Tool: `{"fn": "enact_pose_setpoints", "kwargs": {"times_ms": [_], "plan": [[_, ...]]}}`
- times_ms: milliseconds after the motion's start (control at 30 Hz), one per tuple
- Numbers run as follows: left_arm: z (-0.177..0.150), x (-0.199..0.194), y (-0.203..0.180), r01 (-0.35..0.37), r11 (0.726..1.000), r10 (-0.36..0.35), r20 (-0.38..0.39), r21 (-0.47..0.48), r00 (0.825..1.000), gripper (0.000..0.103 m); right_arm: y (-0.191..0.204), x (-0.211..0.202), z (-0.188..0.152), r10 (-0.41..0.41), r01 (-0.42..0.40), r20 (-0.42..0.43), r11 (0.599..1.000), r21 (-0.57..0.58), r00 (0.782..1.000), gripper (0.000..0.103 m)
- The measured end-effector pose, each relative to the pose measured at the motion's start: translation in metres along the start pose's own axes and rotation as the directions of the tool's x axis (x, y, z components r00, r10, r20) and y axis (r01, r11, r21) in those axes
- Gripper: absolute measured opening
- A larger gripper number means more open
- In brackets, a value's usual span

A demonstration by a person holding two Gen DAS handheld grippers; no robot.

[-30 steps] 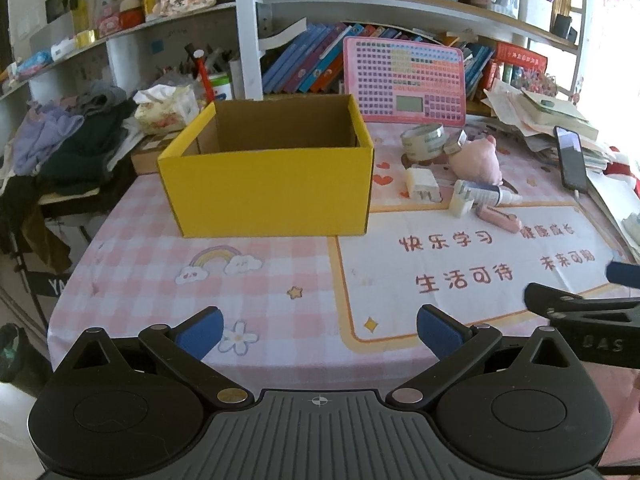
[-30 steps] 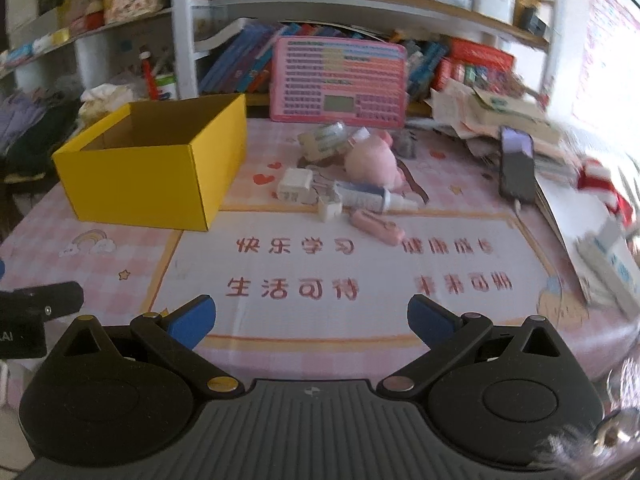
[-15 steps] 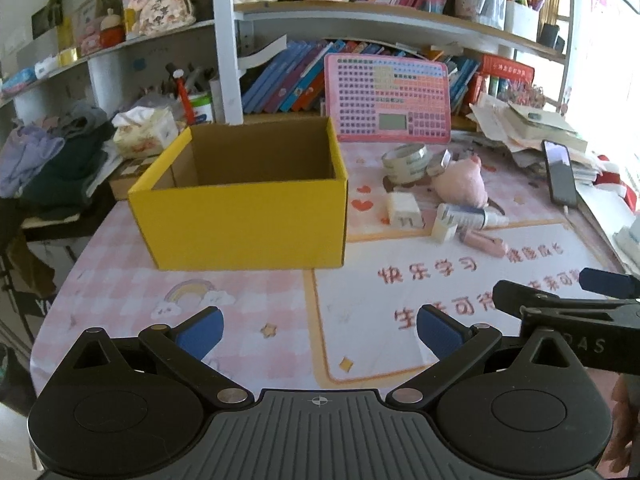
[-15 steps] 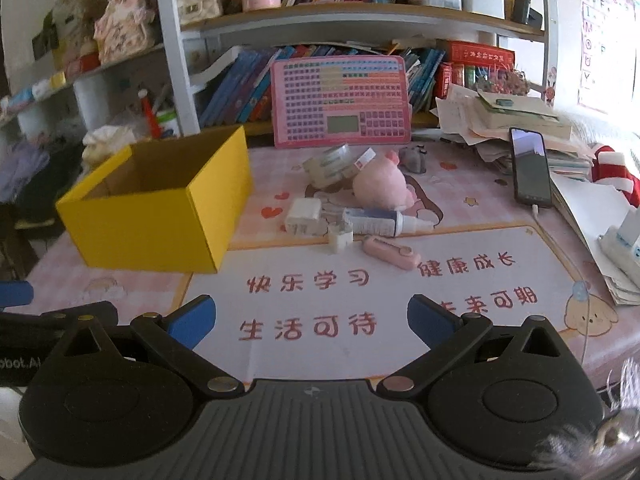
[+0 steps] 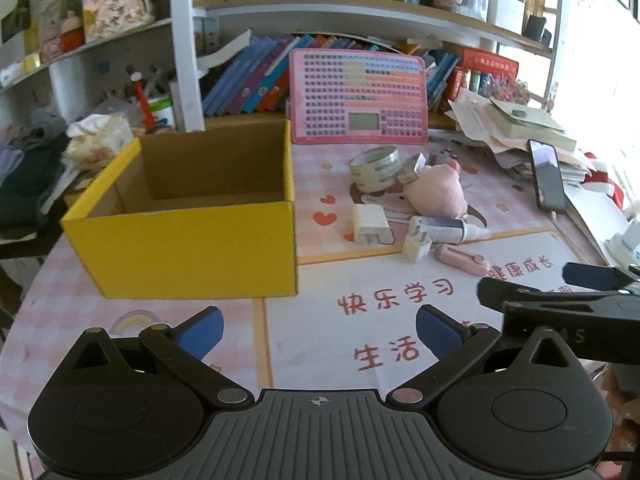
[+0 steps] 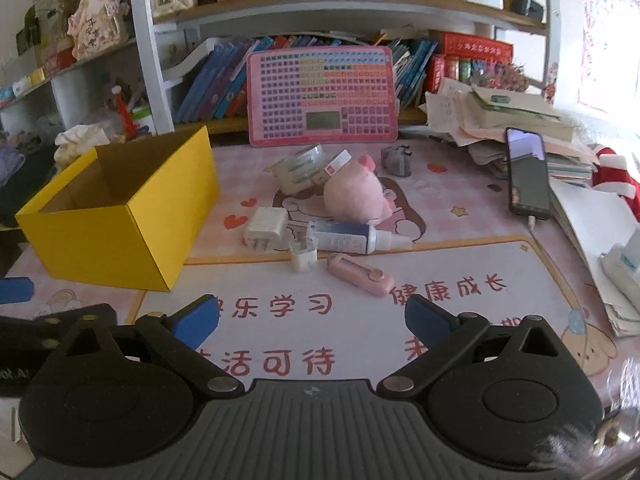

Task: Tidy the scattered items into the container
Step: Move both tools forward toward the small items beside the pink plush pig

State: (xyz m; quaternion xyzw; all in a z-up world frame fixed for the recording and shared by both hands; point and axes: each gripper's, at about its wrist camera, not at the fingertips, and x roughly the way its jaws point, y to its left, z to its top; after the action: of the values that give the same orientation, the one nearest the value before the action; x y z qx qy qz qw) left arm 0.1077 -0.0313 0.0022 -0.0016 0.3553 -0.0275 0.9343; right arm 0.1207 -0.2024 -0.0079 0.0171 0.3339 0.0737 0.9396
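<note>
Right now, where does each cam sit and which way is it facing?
Left wrist: on the left gripper, low over the near table edge, facing the yellow box and shelves; own open fingers show, with the right gripper intruding at right.
Right wrist: on the right gripper, further right, facing the pink plush and clutter; own open fingers show, left gripper at left edge.
Shared: box, plush, tape roll, pink keyboard toy.

Left tool [image 5: 318, 334], right tool [image 6: 312, 322]: black bodies, blue fingertip pads, silver rivets.
</note>
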Motion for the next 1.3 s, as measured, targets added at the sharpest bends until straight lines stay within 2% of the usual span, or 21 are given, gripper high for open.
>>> {"fn": "enact_pose_setpoints", "kwargs": {"times_ms": [267,467,633,933,1033,1100,1167,1300], "plan": [[0.018,0.026,-0.016,0.012,1.0,-0.012,-0.017,-0.001,1.0,0.102,-0.02,0.025,0.023,0.003,-0.003,-0.019,1.0,-0.018,1.0,0.098],[0.027,0.047,-0.034,0.029,0.999,-0.028,-0.057,0.024,0.998,0.102,-0.037,0.042,0.032,0.002,-0.003,-0.048,1.0,-0.016,0.999,0.095],[0.037,0.06,-0.045,0.019,0.999,-0.017,-0.073,0.028,0.997,0.102,-0.05,0.057,0.04,0.016,-0.017,-0.066,1.0,-0.013,0.998,0.094],[0.049,0.085,-0.067,0.034,0.998,-0.028,-0.121,0.046,0.992,0.093,-0.072,0.09,0.05,0.056,-0.056,-0.132,0.998,0.001,0.99,0.09],[0.052,0.094,-0.077,0.043,0.998,-0.035,-0.134,0.056,0.99,0.087,-0.08,0.104,0.05,0.067,-0.066,-0.182,0.998,0.014,0.981,0.082],[0.053,0.1,-0.082,0.044,0.997,-0.035,-0.146,0.056,0.989,0.076,-0.084,0.113,0.049,0.084,-0.081,-0.216,0.996,0.022,0.973,0.073],[0.055,0.105,-0.086,0.042,0.998,-0.034,-0.155,0.051,0.987,0.071,-0.086,0.122,0.048,0.11,-0.107,-0.241,0.994,0.026,0.964,0.06],[0.061,0.113,-0.091,0.031,0.999,-0.025,-0.153,0.039,0.988,0.067,-0.085,0.136,0.049,0.158,-0.166,-0.267,0.986,-0.007,0.951,0.055]]}}
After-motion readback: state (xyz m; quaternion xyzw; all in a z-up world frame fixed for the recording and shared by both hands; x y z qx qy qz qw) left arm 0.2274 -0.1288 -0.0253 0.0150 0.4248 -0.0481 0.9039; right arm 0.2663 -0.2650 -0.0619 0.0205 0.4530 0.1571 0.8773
